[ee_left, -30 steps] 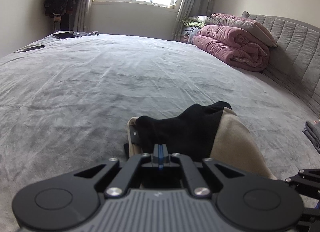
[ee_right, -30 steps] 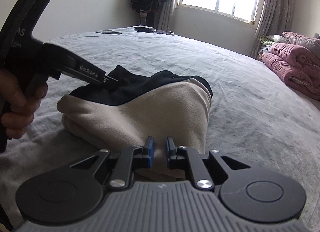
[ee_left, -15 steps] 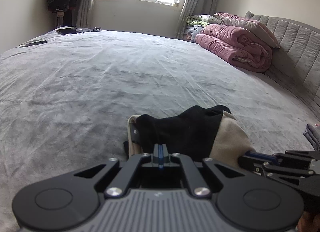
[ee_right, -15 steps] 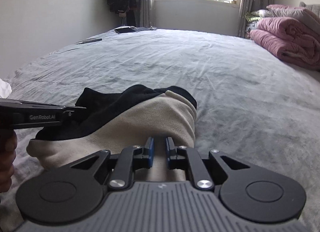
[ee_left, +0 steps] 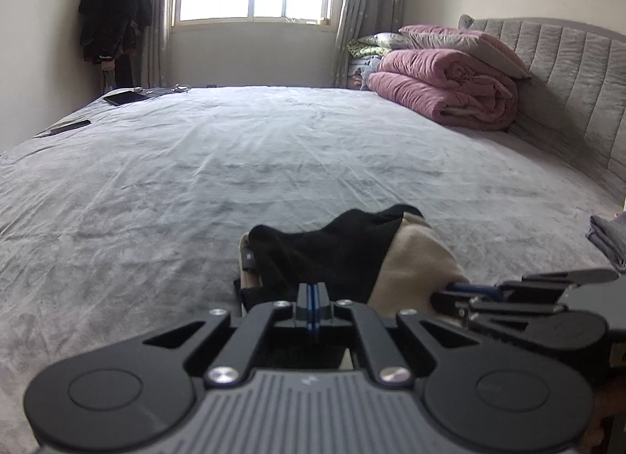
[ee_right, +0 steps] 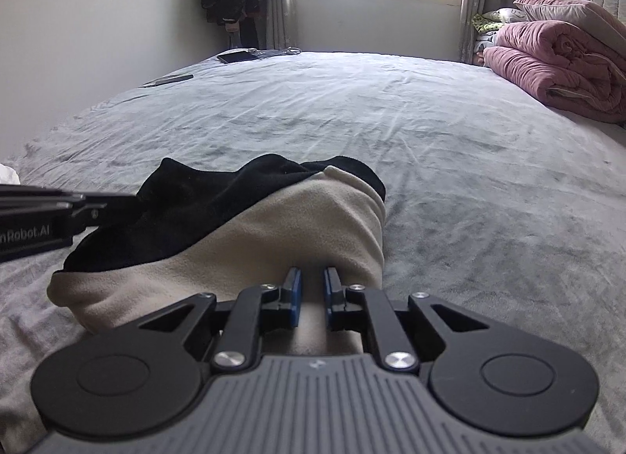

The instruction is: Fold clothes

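A folded garment, black (ee_left: 324,246) on one side and beige (ee_right: 250,254) on the other, lies bunched on the grey bed (ee_left: 274,164). My left gripper (ee_left: 312,293) is shut, its tips pinching the black near edge. In the right wrist view, the left gripper (ee_right: 117,201) reaches in flat from the left into the black cloth. My right gripper (ee_right: 312,297) is shut on a fold of the beige cloth, which fills the narrow gap between its blue pads. The right gripper (ee_left: 446,291) also shows at the beige corner in the left wrist view.
A rolled pink quilt (ee_left: 442,94) and pillows lie against the padded headboard (ee_left: 567,74). A tablet (ee_left: 125,97) and a slim dark device (ee_left: 70,126) rest at the far left. A folded grey cloth (ee_left: 608,239) sits at the right edge. A dark coat (ee_left: 115,12) hangs beside the window.
The right gripper has rolled level and swung in beside the left. The left gripper now lies flat at the black edge. Both keep their hold on the garment.
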Motion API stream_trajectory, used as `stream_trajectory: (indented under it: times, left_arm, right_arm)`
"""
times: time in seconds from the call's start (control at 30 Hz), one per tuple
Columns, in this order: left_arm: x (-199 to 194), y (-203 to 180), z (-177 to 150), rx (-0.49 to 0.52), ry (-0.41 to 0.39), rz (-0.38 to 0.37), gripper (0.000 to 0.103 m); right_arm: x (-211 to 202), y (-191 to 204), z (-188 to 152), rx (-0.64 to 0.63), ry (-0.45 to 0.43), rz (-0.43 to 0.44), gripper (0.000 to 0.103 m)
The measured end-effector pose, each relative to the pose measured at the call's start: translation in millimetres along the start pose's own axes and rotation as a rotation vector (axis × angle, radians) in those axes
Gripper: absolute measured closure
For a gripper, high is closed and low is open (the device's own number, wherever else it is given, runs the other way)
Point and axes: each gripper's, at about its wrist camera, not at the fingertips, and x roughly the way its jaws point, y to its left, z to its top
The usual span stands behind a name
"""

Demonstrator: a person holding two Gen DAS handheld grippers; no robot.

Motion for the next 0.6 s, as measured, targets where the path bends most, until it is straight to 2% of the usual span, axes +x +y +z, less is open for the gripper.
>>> stream_trajectory:
  times: [0.07,0.27,0.47,0.6]
  left_arm:
    - [5.2,-0.2,-5.9,0.017,0.029,0.022,0.102]
    - [10.8,7.8,-5.7,-0.05,0.053,0.002,0.102]
    - [12.5,8.4,-5.7,-0.075,0.063,-0.002,0.101]
    - [13.6,10.4,-4.6,-0.111,0.073,-0.012,0.101]
  right_arm:
    - [-0.5,-0.3,-0.1,-0.002,0.0,0.005,0.092]
    - [-2.6,0.3,6.8,-0.038,0.016,0.022,0.091]
    - [-0.3,-10.8,25.8,-0.014,-0.002,0.071,0.09]
    - [11.2,-12.2,37.8,-0.013,-0.01,0.068,0.09]
